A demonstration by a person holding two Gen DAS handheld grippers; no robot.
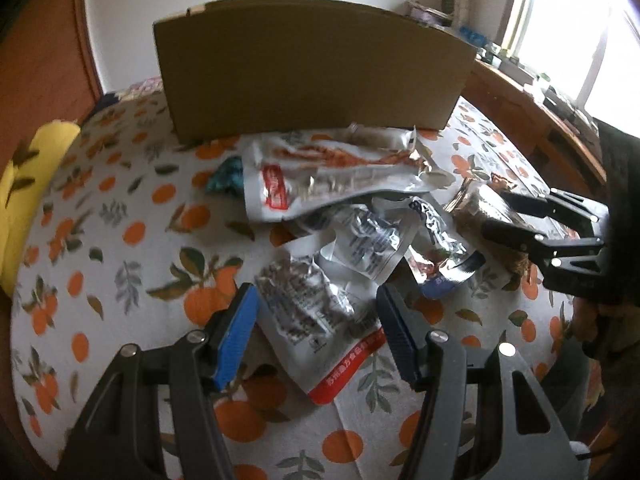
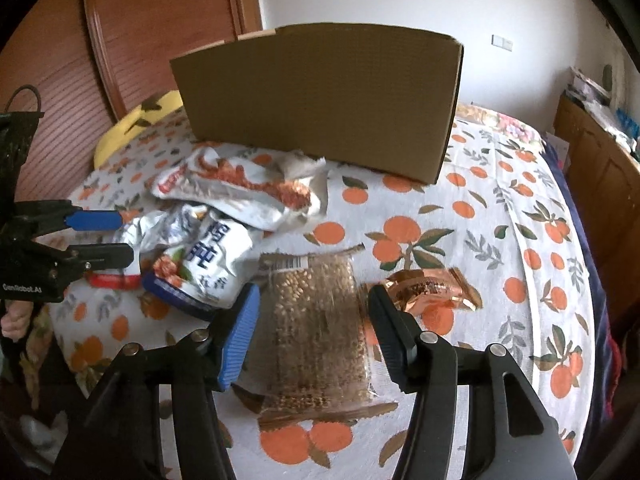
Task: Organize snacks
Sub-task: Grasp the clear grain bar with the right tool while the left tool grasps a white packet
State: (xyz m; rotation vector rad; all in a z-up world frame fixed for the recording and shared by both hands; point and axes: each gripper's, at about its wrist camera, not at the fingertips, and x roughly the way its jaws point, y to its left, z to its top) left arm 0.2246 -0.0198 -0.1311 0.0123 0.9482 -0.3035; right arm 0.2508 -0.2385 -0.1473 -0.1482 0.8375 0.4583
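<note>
A brown cardboard box [image 1: 308, 68] stands at the far side of the table; it also shows in the right wrist view [image 2: 324, 100]. A heap of snack bags lies before it. My left gripper [image 1: 316, 300] is open over a clear bag with a red strip [image 1: 316, 328]. A big white bag with orange print [image 1: 328, 176] lies behind it. My right gripper [image 2: 314, 300] is open over a clear bag of brown grains [image 2: 316, 332]. A copper foil packet [image 2: 432, 288] lies just right of it. A white-and-blue bag [image 2: 208, 260] lies to its left.
The table wears a cloth with orange fruit print [image 2: 480, 220]. A yellow cushion [image 1: 24, 184] sits at the left edge. A wooden door [image 2: 120, 40] and a wooden cabinet [image 2: 600, 168] flank the table. The left gripper also shows at the left of the right wrist view [image 2: 100, 236].
</note>
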